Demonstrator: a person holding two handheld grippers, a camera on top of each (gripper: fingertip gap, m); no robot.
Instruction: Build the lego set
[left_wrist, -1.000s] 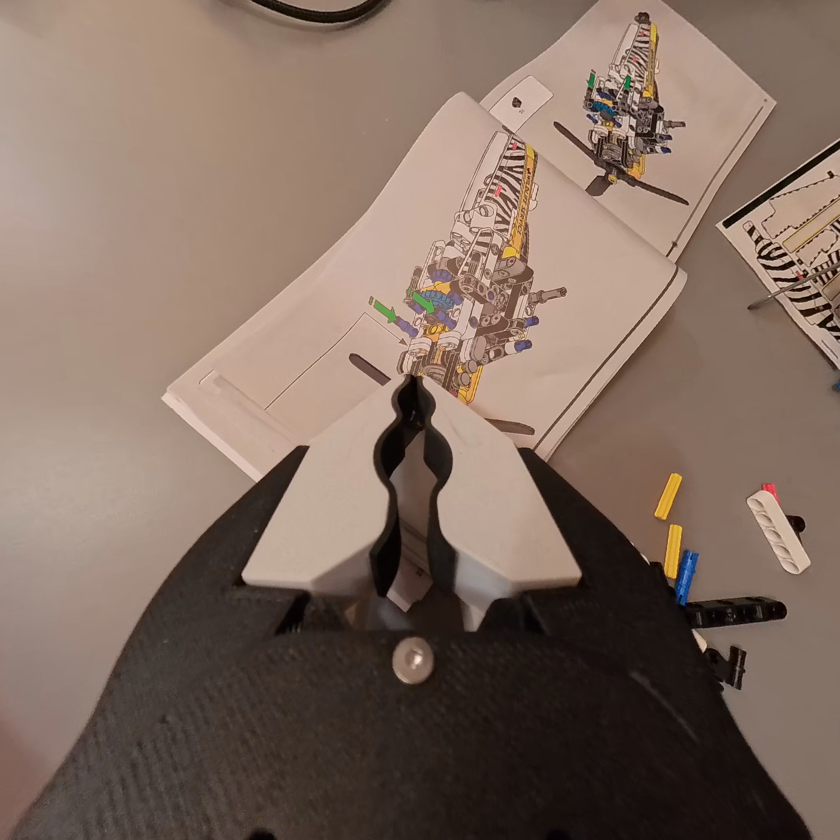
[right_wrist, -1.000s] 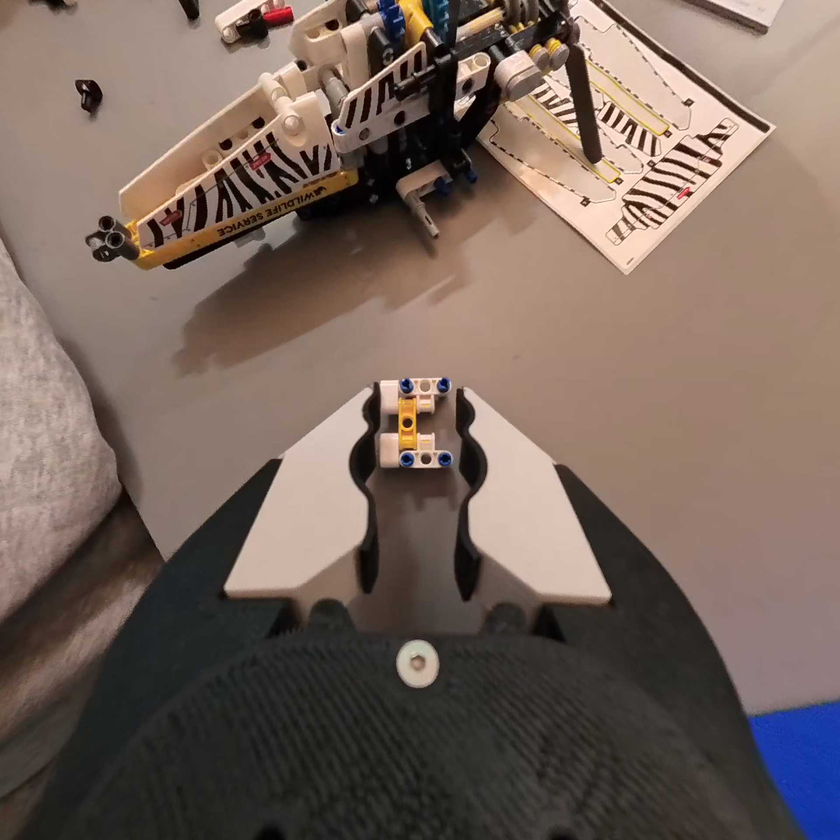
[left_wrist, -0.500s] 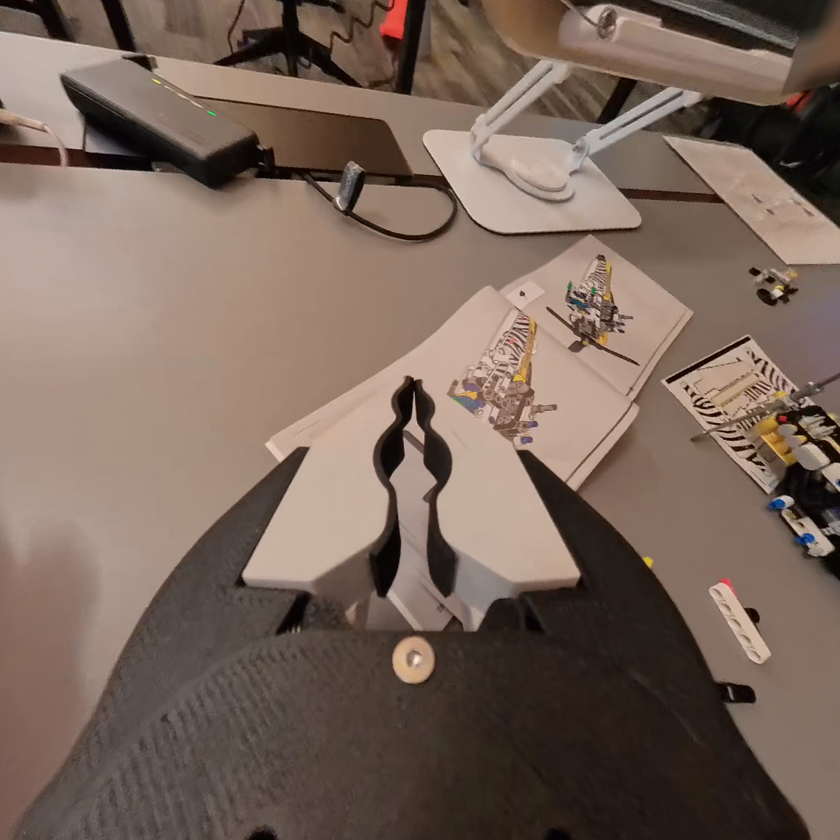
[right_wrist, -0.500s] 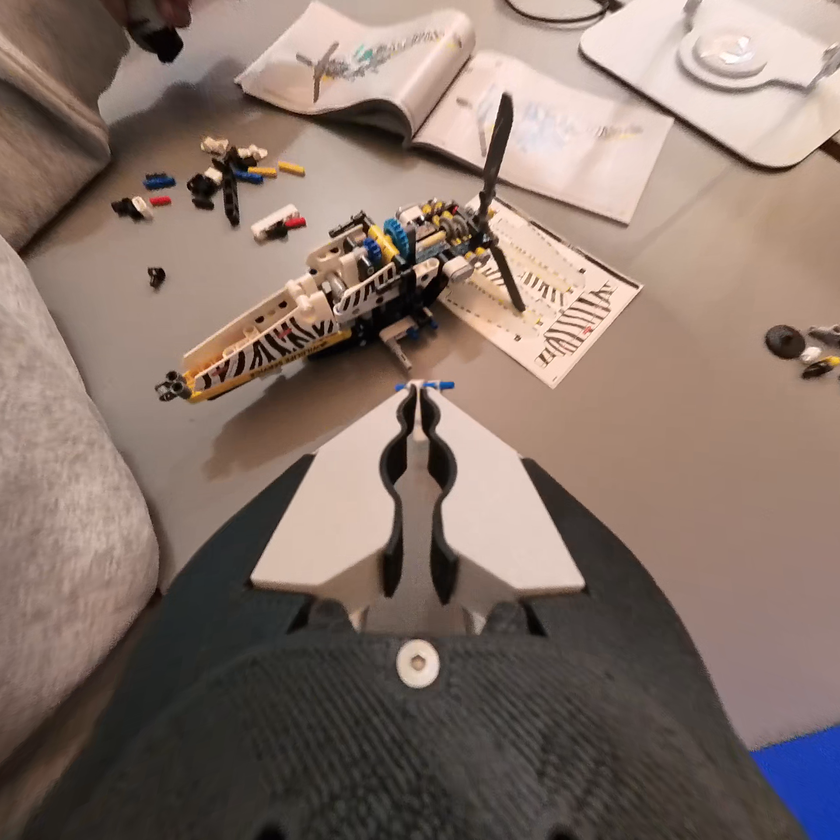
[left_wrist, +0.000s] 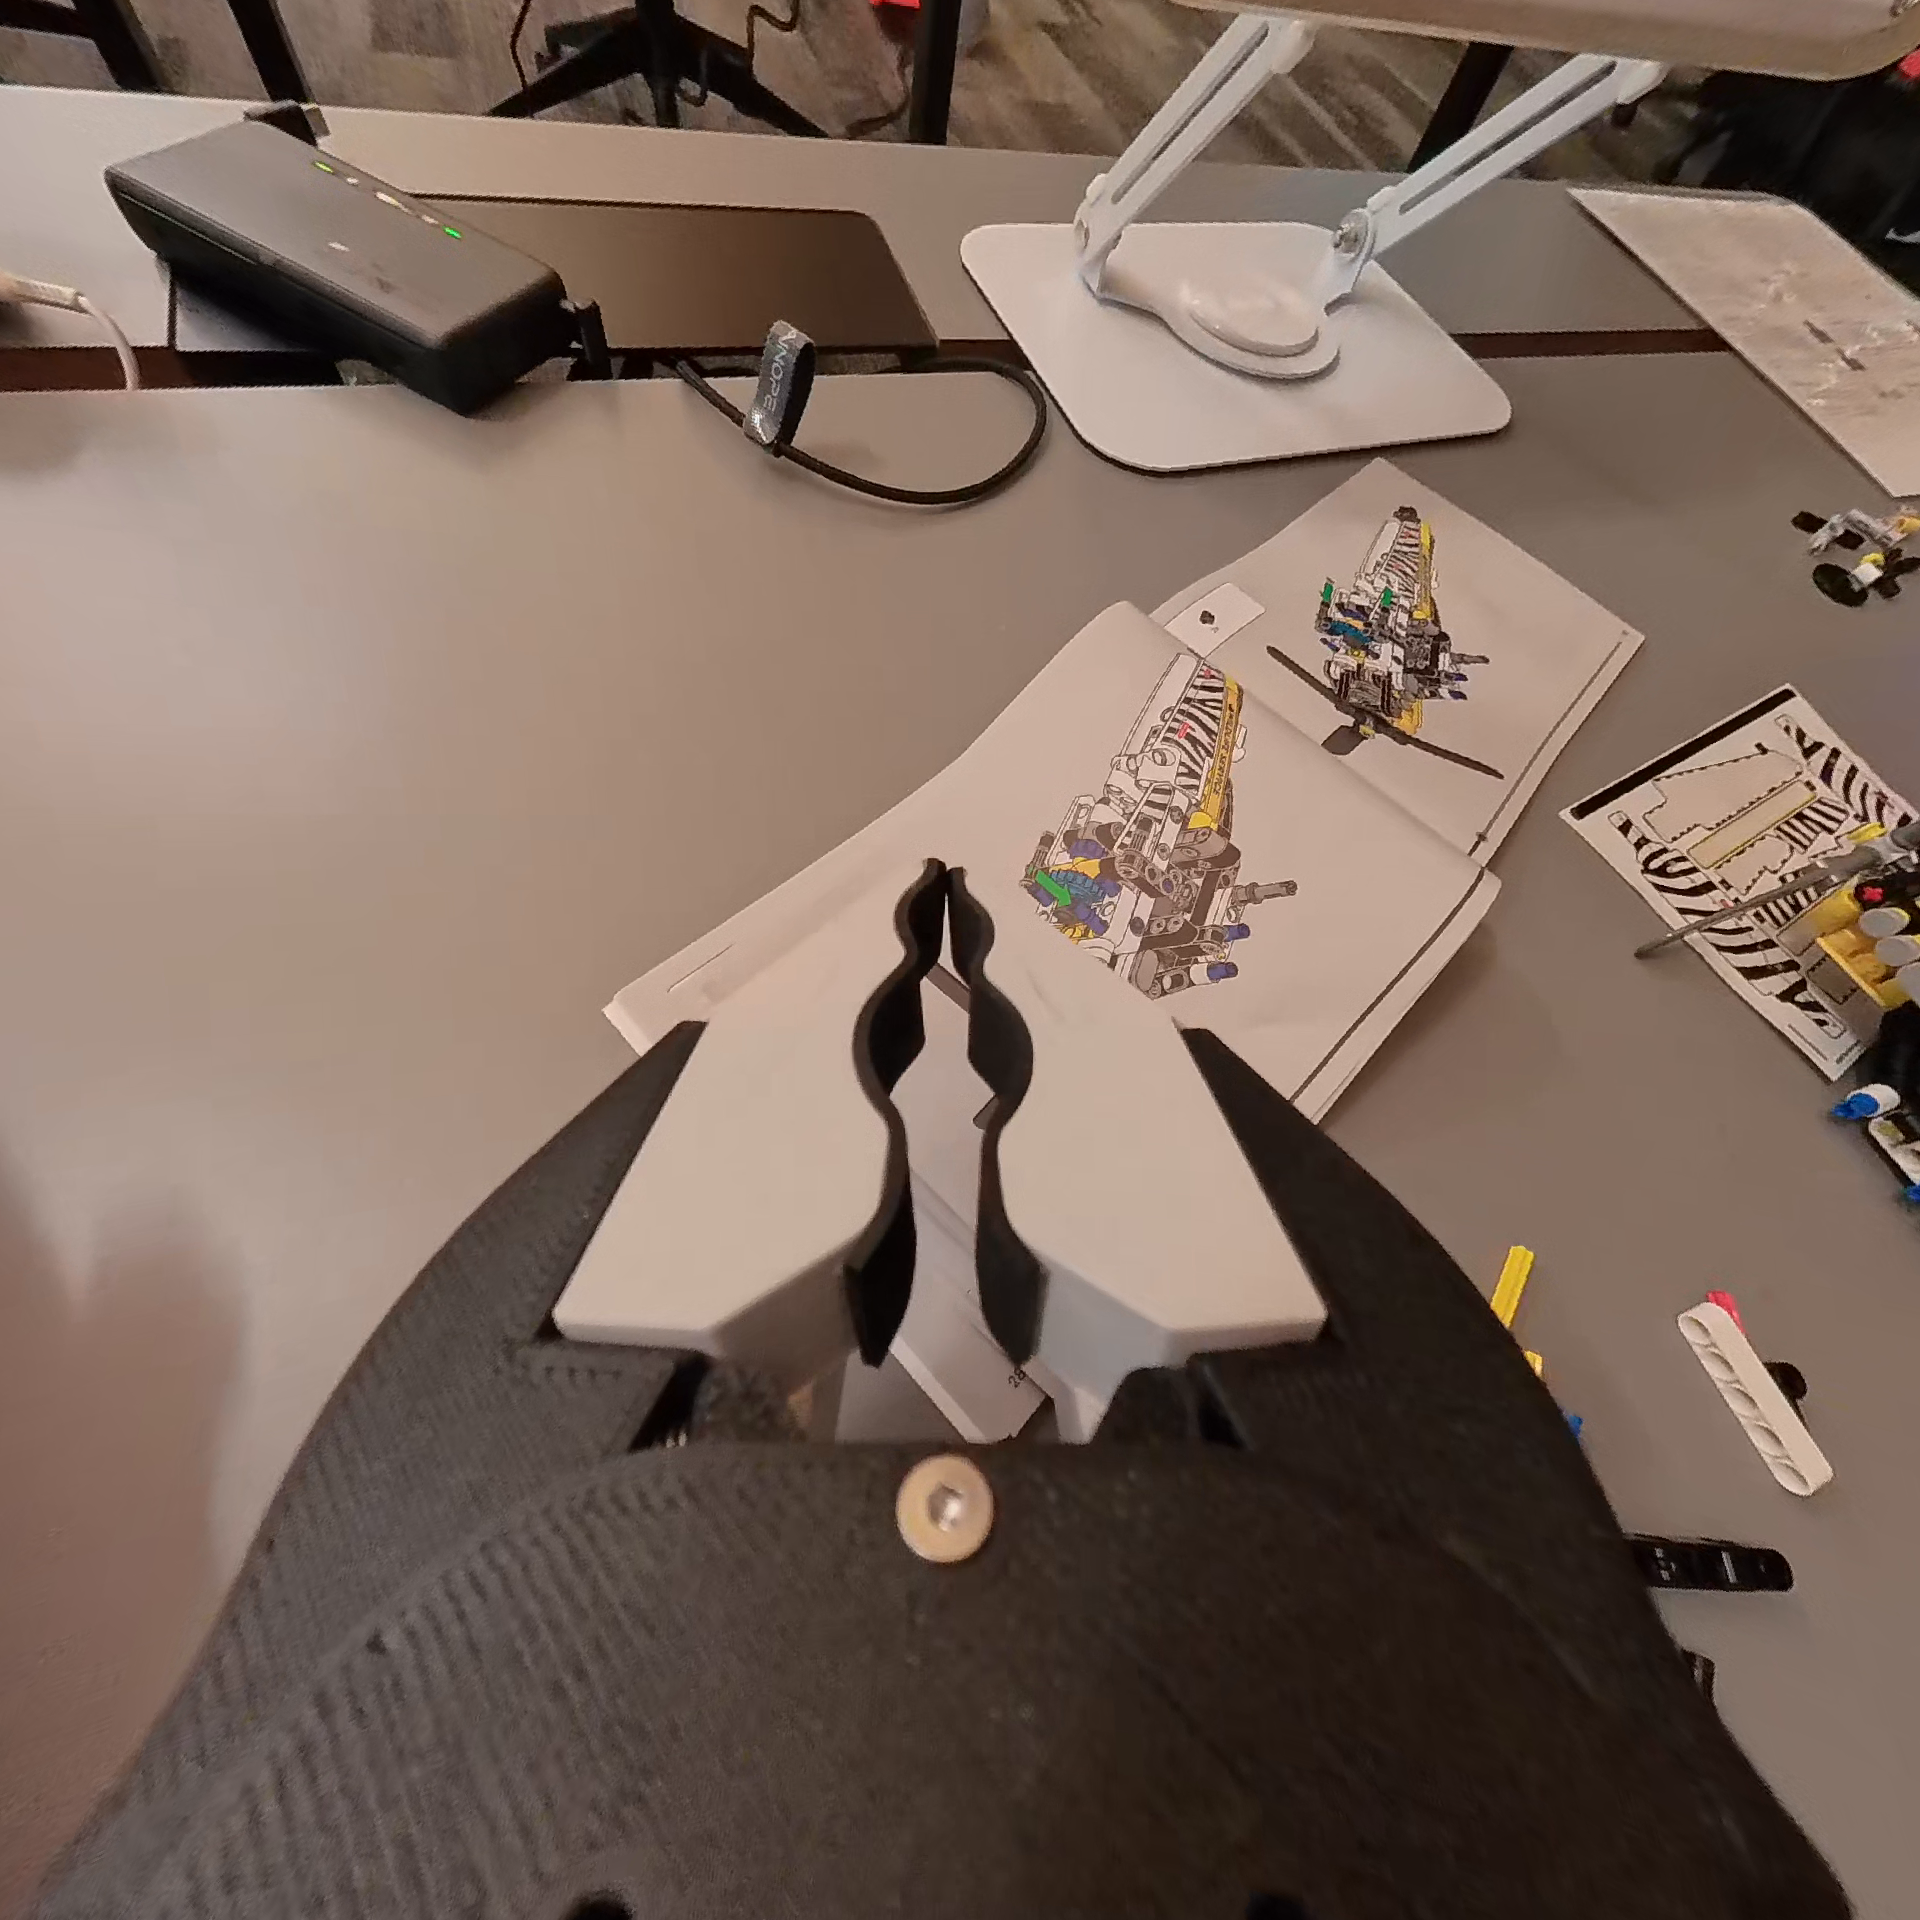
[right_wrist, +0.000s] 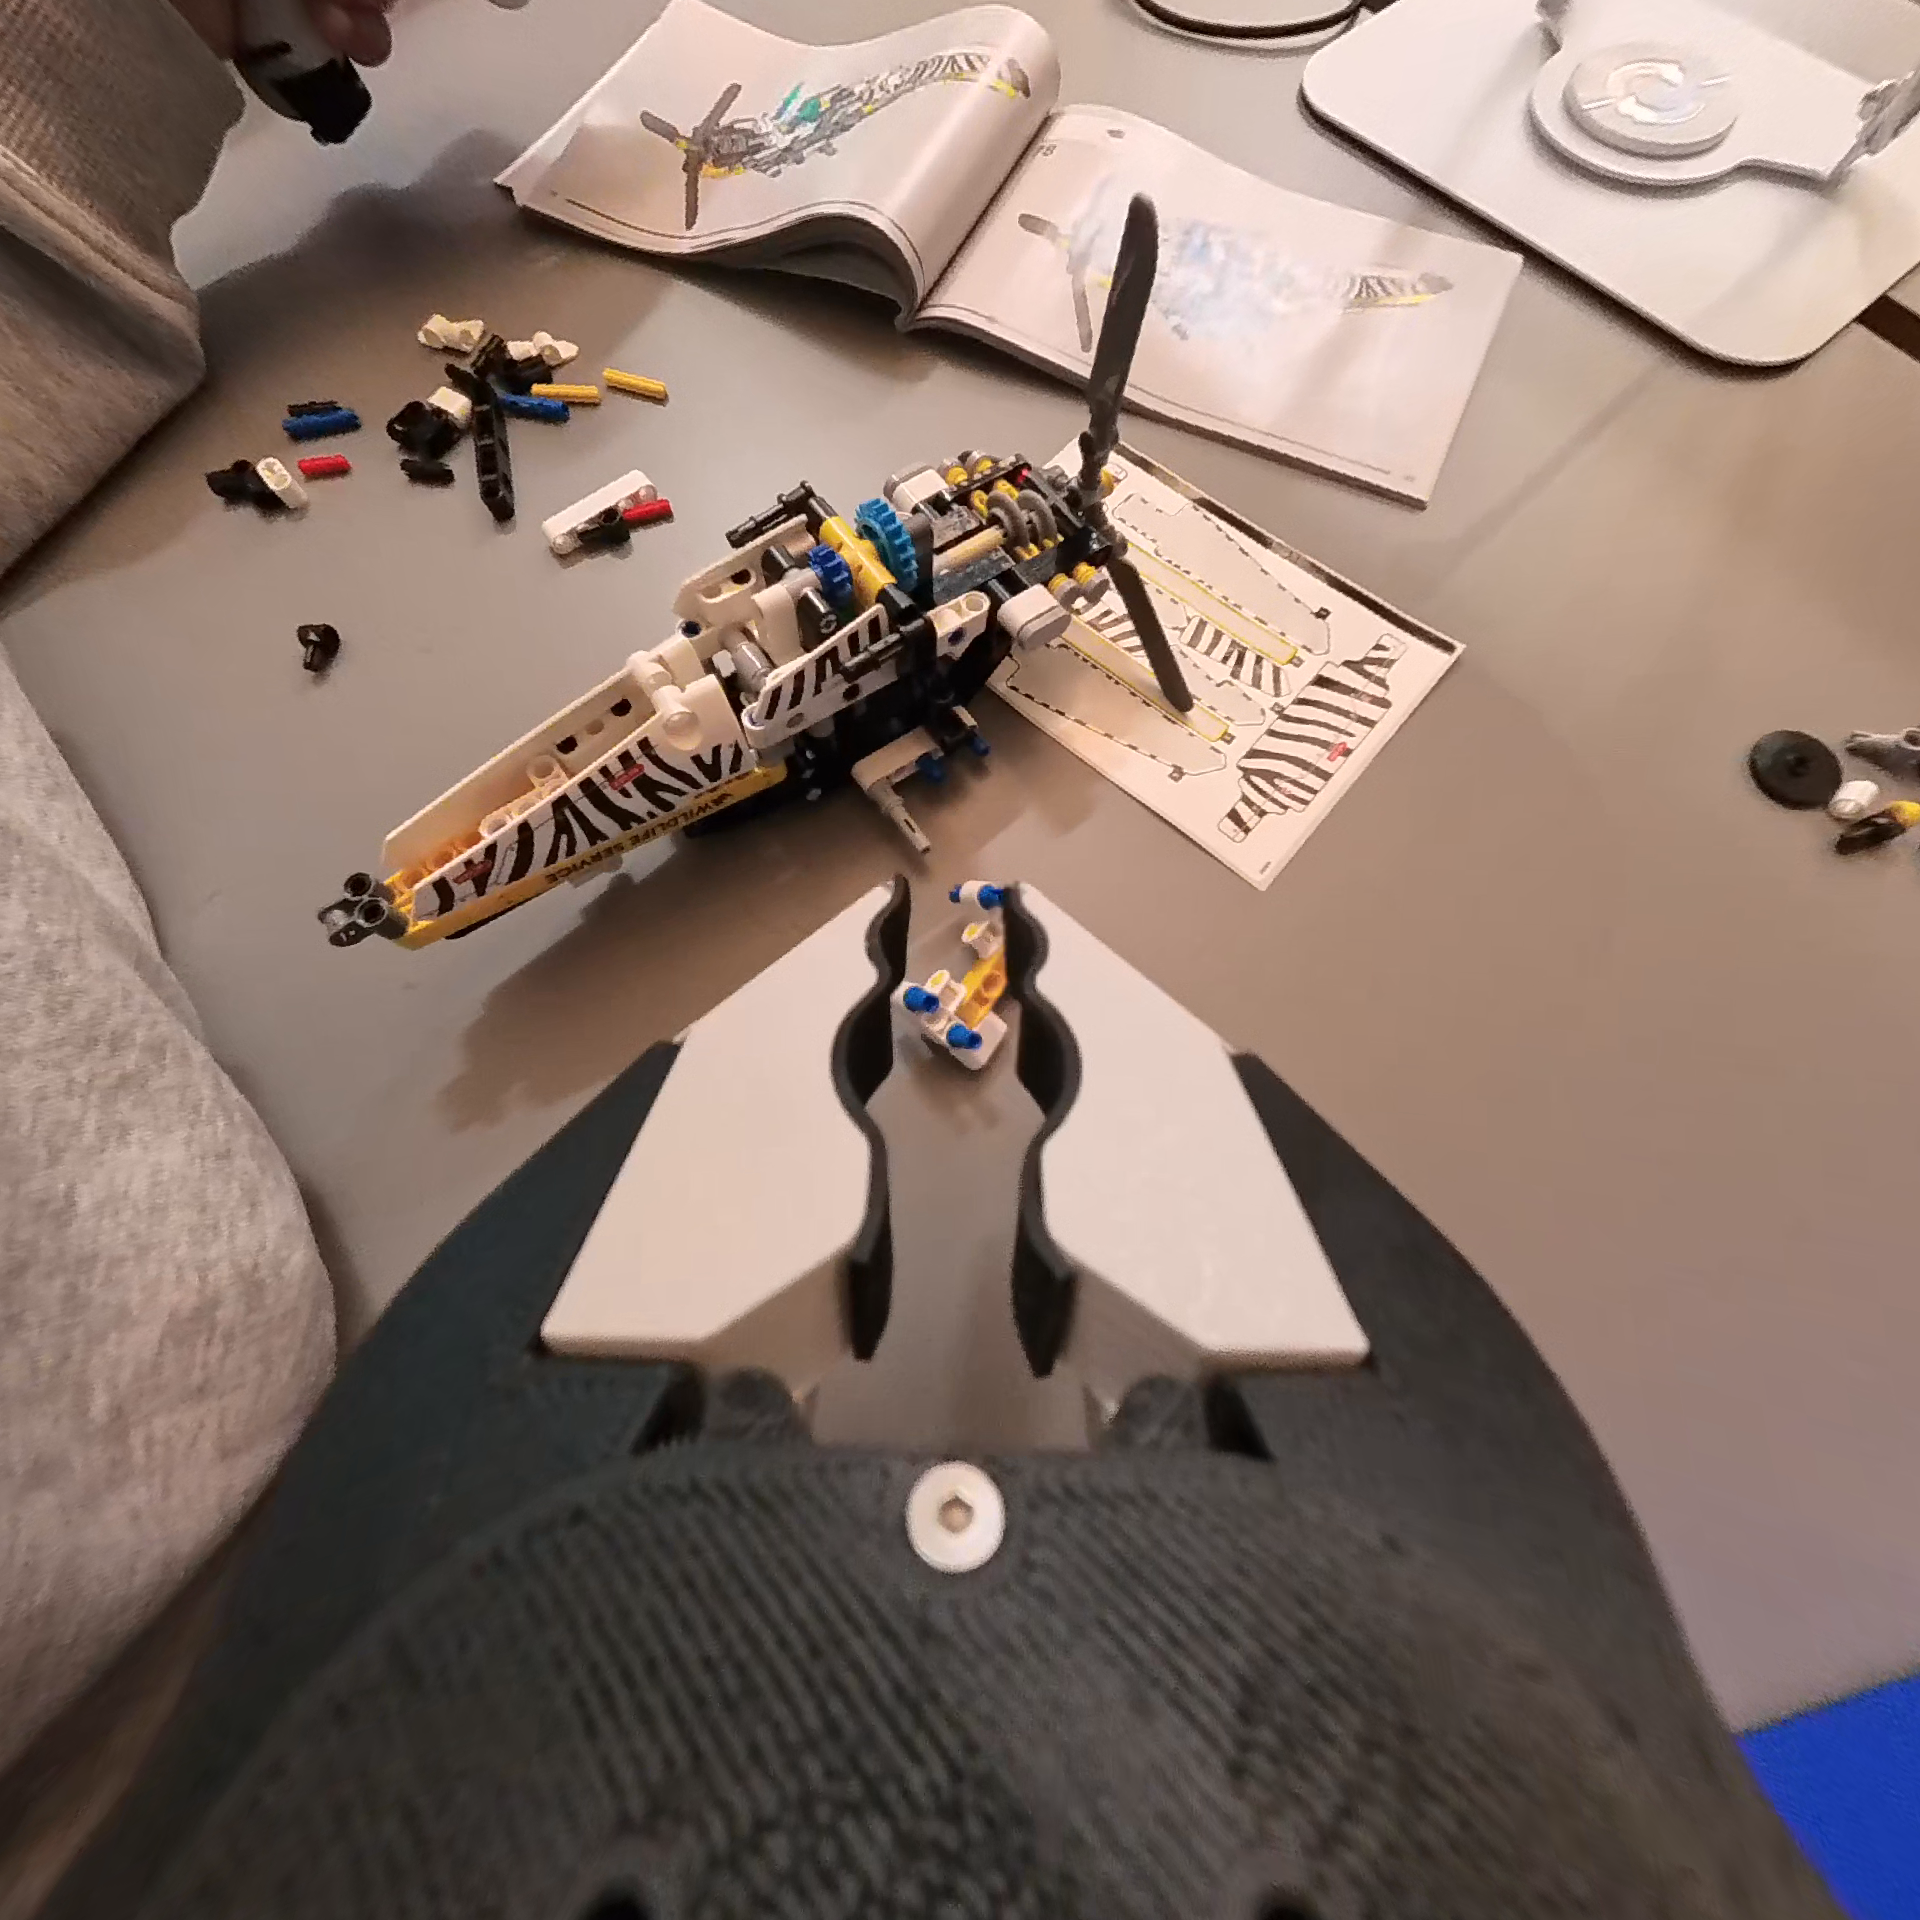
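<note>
The zebra-striped helicopter model (right_wrist: 644, 779) with a black rotor lies on the grey table (right_wrist: 1455, 1039), partly on a sticker sheet (right_wrist: 1320, 727). My right gripper (right_wrist: 956, 888) is open just in front of it. A small white, yellow and blue sub-assembly (right_wrist: 961, 1003) sits tilted between its fingers, against the right one. My left gripper (left_wrist: 940, 875) is shut and empty over the open instruction booklet (left_wrist: 1299, 935). The model's edge shows at the far right of the left wrist view (left_wrist: 1881, 935).
Loose pins and beams (right_wrist: 478, 416) lie left of the model; a white beam (left_wrist: 1756, 1397) and yellow axle (left_wrist: 1512, 1283) lie right of my left gripper. A monitor stand base (left_wrist: 1247, 343), black box (left_wrist: 332, 281) and cable (left_wrist: 935, 488) are behind. A grey sleeve (right_wrist: 104, 1039) borders the left. From either gripper's tips it is about 20 cm to the white beam (left_wrist: 1756, 1397). Look for it in the right wrist view (right_wrist: 591, 510) too.
My right gripper closed on the sub-assembly and rose from the table; its fingers have now spread and the piece sits loose between them. My left gripper lifted and tilted up, staying shut.
</note>
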